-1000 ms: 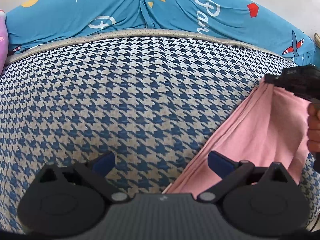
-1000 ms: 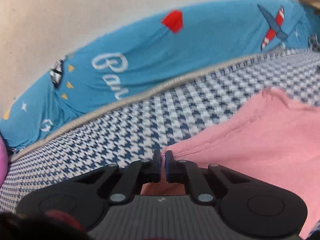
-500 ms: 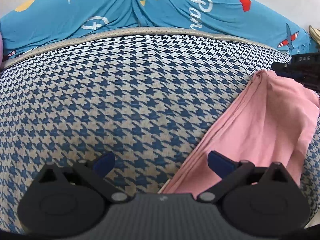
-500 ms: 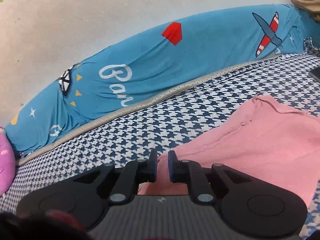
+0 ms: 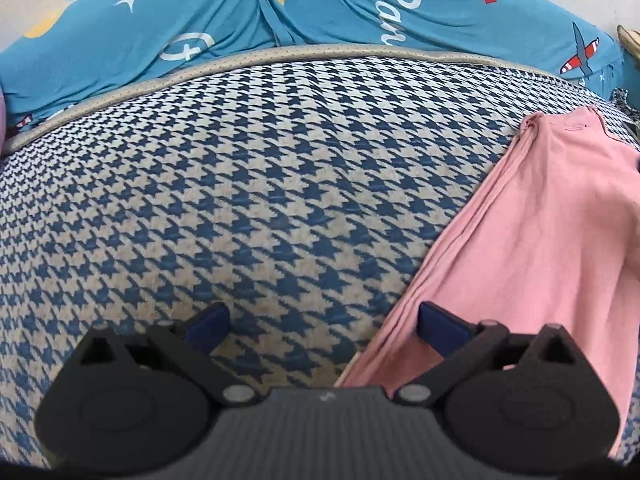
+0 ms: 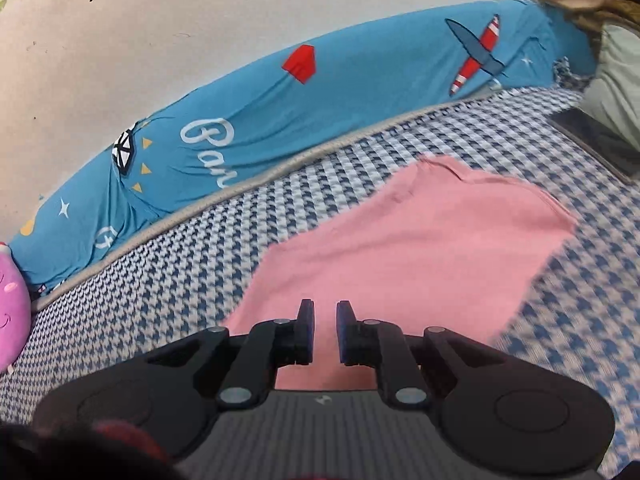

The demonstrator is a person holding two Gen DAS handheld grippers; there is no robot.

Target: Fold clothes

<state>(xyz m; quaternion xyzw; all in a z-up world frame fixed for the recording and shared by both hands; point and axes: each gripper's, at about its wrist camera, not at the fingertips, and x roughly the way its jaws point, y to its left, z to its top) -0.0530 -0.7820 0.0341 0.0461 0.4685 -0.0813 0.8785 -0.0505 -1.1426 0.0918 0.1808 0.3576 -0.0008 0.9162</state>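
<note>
Shirt (image 6: 404,248) flat on bed (image 5: 240,200), free of wide left gripper (image 5: 324,324) and narrowly parted right gripper (image 6: 323,330), likely released to settle.

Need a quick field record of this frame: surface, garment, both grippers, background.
surface: houndstooth cover, blue and white
garment: pink garment lying flat on the cover, partly folded
left gripper: open, empty, near the garment's left edge
right gripper: jaws slightly apart, over the garment, gripping nothing
background: blue printed fabric along the wall; pink plush toy at far left
</note>
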